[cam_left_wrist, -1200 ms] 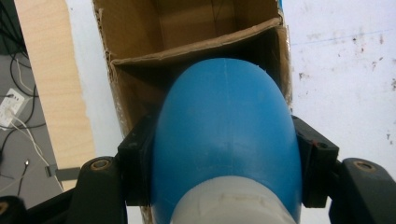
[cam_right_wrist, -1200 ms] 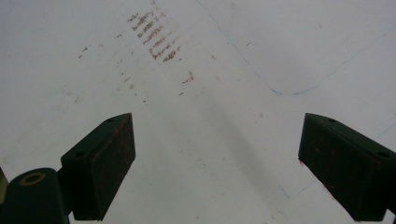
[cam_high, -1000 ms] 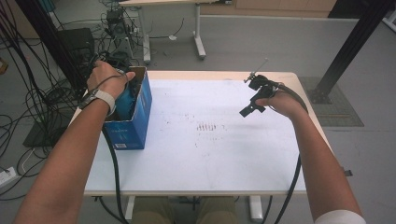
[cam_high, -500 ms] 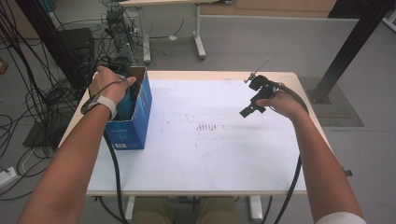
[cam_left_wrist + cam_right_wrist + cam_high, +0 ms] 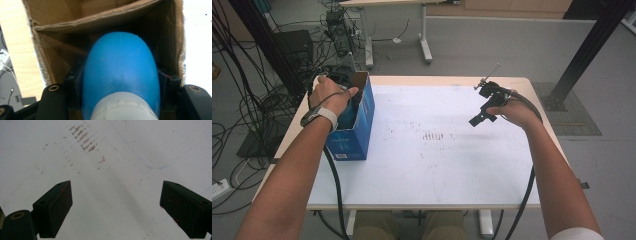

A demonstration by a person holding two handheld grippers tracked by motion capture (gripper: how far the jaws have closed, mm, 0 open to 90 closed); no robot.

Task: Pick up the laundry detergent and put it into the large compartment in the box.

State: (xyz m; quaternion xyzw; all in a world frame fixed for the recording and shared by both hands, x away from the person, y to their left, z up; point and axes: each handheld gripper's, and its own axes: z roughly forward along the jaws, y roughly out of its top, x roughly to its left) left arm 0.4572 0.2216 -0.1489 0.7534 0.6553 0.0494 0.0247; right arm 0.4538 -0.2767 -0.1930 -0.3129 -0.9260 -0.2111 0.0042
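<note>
1. My left gripper (image 5: 120, 100) is down inside the open cardboard box (image 5: 357, 117), at the left of the high view, jaws clamped on a blue bulb-shaped object with a white collar (image 5: 121, 75). The black pads press both its flanks; I read that as a firm side grip for carrying it within the box.
2. In the left gripper view, the blue object runs up the centre of the frame: long axis in line with the jaws, rounded end pointing away from the gripper toward the brown inner flap (image 5: 95, 21) at the upper part of the frame, white collar nearest the camera at the bottom edge.
3. Whether the rounded end touches the cardboard, I cannot tell.
4. My right gripper (image 5: 484, 112) hangs at the right of the high view, above the white tabletop (image 5: 437, 165), jaws spread wide, nothing between them. It looks parked clear of the box.
5. Below it, rusty smudge marks (image 5: 83, 138) on the tabletop.
</note>
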